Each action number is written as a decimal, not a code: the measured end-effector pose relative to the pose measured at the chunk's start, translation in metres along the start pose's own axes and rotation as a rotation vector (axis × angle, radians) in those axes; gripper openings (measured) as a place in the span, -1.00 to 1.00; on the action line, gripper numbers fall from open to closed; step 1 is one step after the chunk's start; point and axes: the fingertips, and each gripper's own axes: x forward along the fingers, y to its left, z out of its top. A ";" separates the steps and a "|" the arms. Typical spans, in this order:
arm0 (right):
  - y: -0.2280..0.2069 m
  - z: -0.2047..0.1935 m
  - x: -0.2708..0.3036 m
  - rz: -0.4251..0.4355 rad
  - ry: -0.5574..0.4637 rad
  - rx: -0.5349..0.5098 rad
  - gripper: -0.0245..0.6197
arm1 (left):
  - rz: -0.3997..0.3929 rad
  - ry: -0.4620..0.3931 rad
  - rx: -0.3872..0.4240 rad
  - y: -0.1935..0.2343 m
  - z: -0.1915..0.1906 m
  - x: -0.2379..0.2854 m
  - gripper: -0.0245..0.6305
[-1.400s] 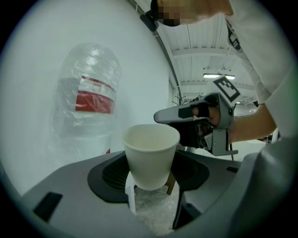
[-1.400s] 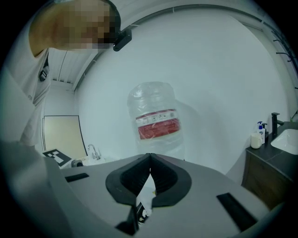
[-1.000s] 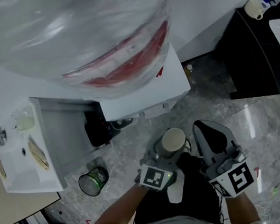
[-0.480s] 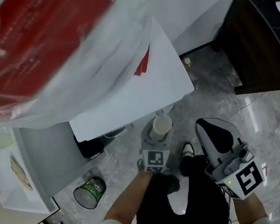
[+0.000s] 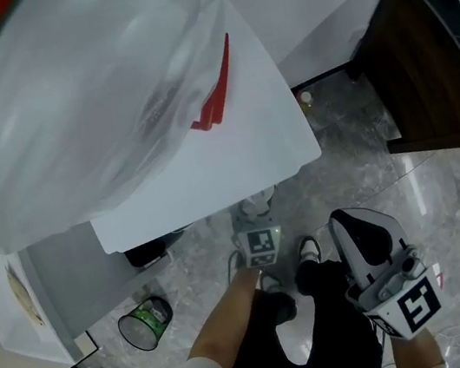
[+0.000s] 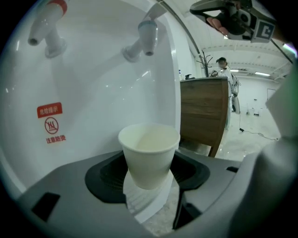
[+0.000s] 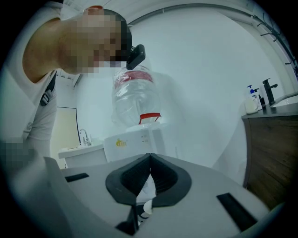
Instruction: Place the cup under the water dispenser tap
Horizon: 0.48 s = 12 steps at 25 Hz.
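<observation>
A white paper cup stands upright between the jaws of my left gripper, which is shut on its lower half. The cup is in front of the white water dispenser, a little below its blue tap; the red tap is further left. In the head view the left gripper reaches under the dispenser's top, and the cup is mostly hidden there. My right gripper hangs to the right, its jaws shut on nothing.
A large water bottle sits on the dispenser. A green bin stands on the marble floor at the left, next to a white sink unit. A dark wooden cabinet is on the right. A person stands far off.
My left gripper has carried the cup down and forward, under the dispenser's top. The right gripper has sunk a little. The bottle and dispenser now fill more of the head view.
</observation>
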 end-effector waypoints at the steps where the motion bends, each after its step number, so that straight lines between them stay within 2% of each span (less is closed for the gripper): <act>1: -0.001 -0.001 -0.001 0.001 0.002 0.001 -0.87 | 0.011 0.002 0.002 0.001 -0.001 0.002 -0.11; 5: -0.002 -0.004 -0.003 0.005 0.004 0.013 -0.87 | 0.046 -0.003 0.022 0.002 0.000 0.004 -0.09; 8: -0.001 -0.004 -0.003 0.014 0.009 0.013 -0.87 | 0.045 0.012 0.012 0.001 -0.002 0.004 -0.07; 12: 0.003 0.001 -0.003 0.027 0.028 0.029 -0.87 | 0.029 0.050 -0.007 0.000 -0.010 0.000 0.06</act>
